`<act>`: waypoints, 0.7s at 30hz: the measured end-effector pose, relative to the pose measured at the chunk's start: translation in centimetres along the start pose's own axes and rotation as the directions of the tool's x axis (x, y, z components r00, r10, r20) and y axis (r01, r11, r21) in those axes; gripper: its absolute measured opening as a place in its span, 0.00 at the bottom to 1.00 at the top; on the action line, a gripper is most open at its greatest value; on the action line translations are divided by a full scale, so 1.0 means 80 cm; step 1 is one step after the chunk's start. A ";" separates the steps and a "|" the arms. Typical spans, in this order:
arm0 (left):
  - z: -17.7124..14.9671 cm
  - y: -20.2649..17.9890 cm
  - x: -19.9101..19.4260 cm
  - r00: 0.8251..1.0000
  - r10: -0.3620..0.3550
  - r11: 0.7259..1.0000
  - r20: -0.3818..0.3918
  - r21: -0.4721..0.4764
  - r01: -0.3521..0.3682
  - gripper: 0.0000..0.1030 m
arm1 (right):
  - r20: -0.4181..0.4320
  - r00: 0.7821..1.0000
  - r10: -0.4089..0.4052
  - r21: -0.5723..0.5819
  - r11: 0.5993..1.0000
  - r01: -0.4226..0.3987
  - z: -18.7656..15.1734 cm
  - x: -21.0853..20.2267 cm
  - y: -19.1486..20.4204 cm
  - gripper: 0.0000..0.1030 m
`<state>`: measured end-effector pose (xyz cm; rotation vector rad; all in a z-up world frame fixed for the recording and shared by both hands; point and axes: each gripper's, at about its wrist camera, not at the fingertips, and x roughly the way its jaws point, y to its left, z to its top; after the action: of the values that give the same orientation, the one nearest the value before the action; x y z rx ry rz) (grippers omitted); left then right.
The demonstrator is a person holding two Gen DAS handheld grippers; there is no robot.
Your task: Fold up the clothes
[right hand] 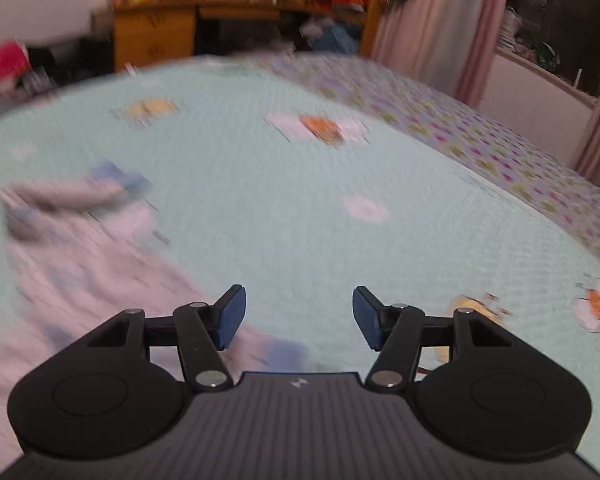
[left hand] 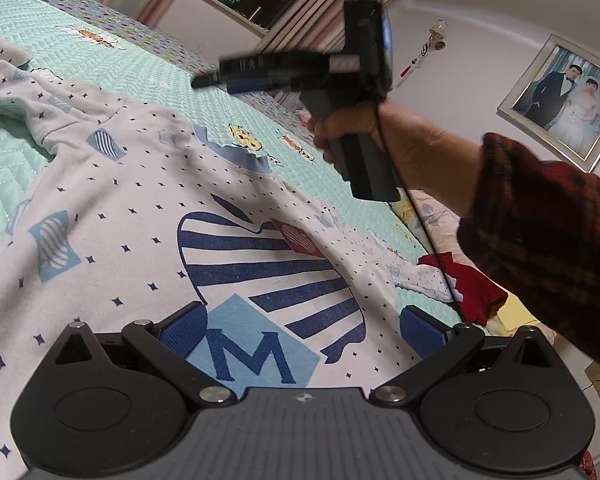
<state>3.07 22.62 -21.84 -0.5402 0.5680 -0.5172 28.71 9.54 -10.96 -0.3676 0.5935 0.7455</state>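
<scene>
A white top with small navy dots, a striped apple print and an "M" on a light-blue square lies spread on the mint quilted bedspread. My left gripper hovers low over the print, open, its blue pads wide apart and empty. A hand in a red plaid sleeve holds my right gripper in the air above the top's collar end. In the blurred right wrist view my right gripper is open with nothing between its pads, and the top lies at the lower left.
A red cloth lies at the bed's right edge beside the top's sleeve. A framed photo hangs on the wall. Beyond the bed stand a wooden desk with shelves and curtains. The bedspread stretches bare ahead of the right gripper.
</scene>
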 end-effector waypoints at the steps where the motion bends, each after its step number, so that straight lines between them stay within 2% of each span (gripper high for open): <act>1: 0.000 -0.001 0.000 1.000 0.003 1.000 -0.001 0.001 -0.003 0.99 | -0.004 1.000 -0.001 0.016 1.000 0.002 0.002 0.000 0.005 0.59; 3: 0.000 -0.002 0.000 1.000 0.010 1.000 -0.004 0.004 -0.010 0.99 | -0.017 1.000 0.013 0.059 0.998 -0.012 0.006 0.001 0.015 0.59; 4: 0.000 -0.003 0.000 1.000 0.013 1.000 -0.006 0.005 -0.013 0.99 | -0.035 0.995 0.092 0.128 0.988 -0.086 0.005 0.006 0.014 0.59; 6: 0.000 -0.004 0.000 1.000 0.017 1.000 -0.009 0.008 -0.017 0.99 | -0.087 0.966 0.242 0.231 0.949 -0.217 0.000 0.022 0.020 0.57; 7: 0.000 -0.004 0.000 1.000 0.018 1.000 -0.010 0.009 -0.018 0.99 | -0.116 0.948 0.296 0.267 0.929 -0.257 -0.004 0.032 0.025 0.57; 8: 0.001 -0.004 0.000 1.000 0.019 1.000 -0.011 0.010 -0.019 0.99 | -0.149 0.938 0.314 0.283 0.922 -0.264 -0.008 0.044 0.032 0.57; 11: 0.000 -0.005 0.000 1.000 0.024 1.000 -0.014 0.013 -0.024 0.99 | -0.184 0.939 0.292 0.289 0.929 -0.232 -0.015 0.080 0.042 0.57; 14: 0.000 -0.007 0.001 0.999 0.028 0.999 -0.016 0.016 -0.027 0.99 | -0.167 0.961 0.219 0.188 0.964 -0.187 -0.003 0.094 0.055 0.51; 16: 0.000 -0.007 0.000 1.000 0.027 1.000 -0.016 0.014 -0.027 0.99 | -0.158 0.967 0.199 0.155 0.972 -0.175 0.004 0.097 0.058 0.50; 18: 0.000 -0.006 0.000 1.000 0.026 1.000 -0.016 0.012 -0.026 0.99 | -0.121 0.976 0.183 0.140 0.976 -0.166 0.007 0.087 0.056 0.49; 21: 0.001 -0.005 -0.001 1.000 0.020 1.000 -0.012 0.000 -0.020 0.99 | -0.015 0.985 0.170 0.225 0.961 -0.162 0.010 0.057 0.042 0.50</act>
<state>2.96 22.39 -21.56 -0.5312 0.5837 -0.5017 29.25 14.67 -13.50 -0.1233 0.7395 0.8249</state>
